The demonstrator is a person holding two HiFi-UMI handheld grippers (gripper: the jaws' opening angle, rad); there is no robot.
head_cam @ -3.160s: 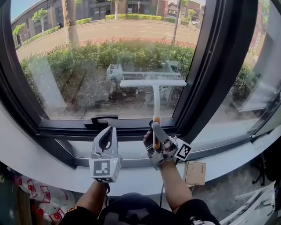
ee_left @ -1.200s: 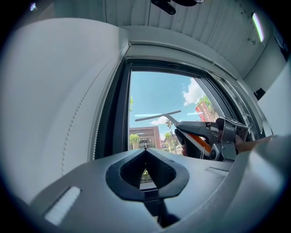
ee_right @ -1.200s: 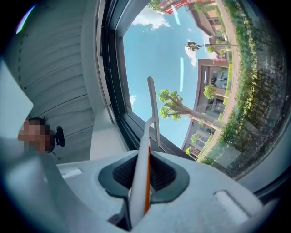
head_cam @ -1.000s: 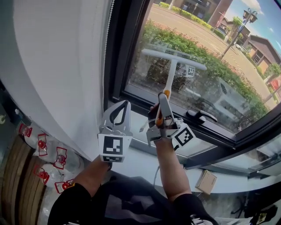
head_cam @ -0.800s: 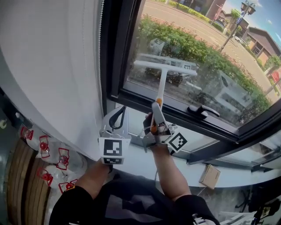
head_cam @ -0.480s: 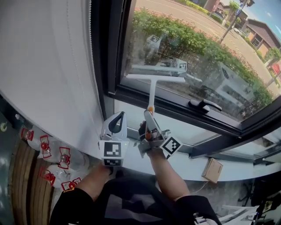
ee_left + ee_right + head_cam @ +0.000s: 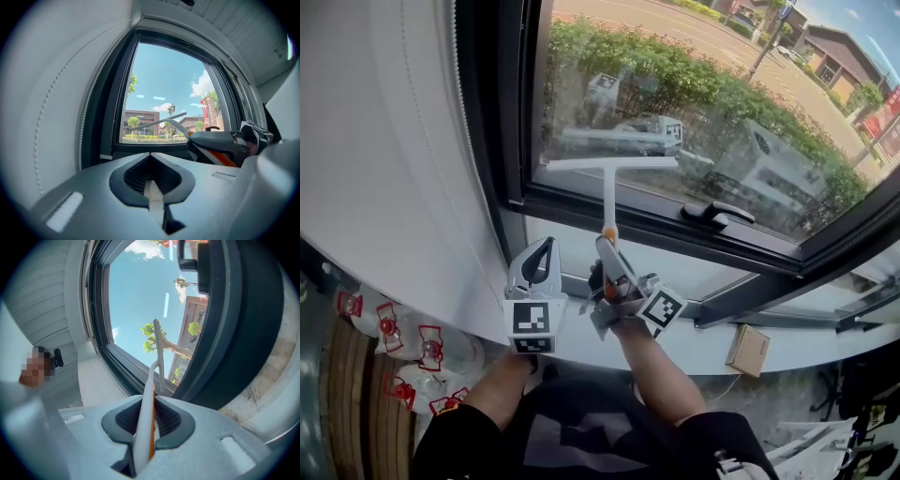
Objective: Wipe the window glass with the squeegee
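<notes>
Right gripper (image 7: 606,249) jaws clamped on the squeegee (image 7: 609,192) handle, shaft pointing straight up, blade running sideways low on the window glass (image 7: 722,103), near its left edge. Left gripper (image 7: 541,251) jaws pinched together, holding nothing

The white, T-shaped squeegee (image 7: 609,183) stands upright, its blade level at the lower left of the window glass (image 7: 722,103). Its orange-marked handle is clamped in the right hand-held gripper (image 7: 605,248).
</notes>
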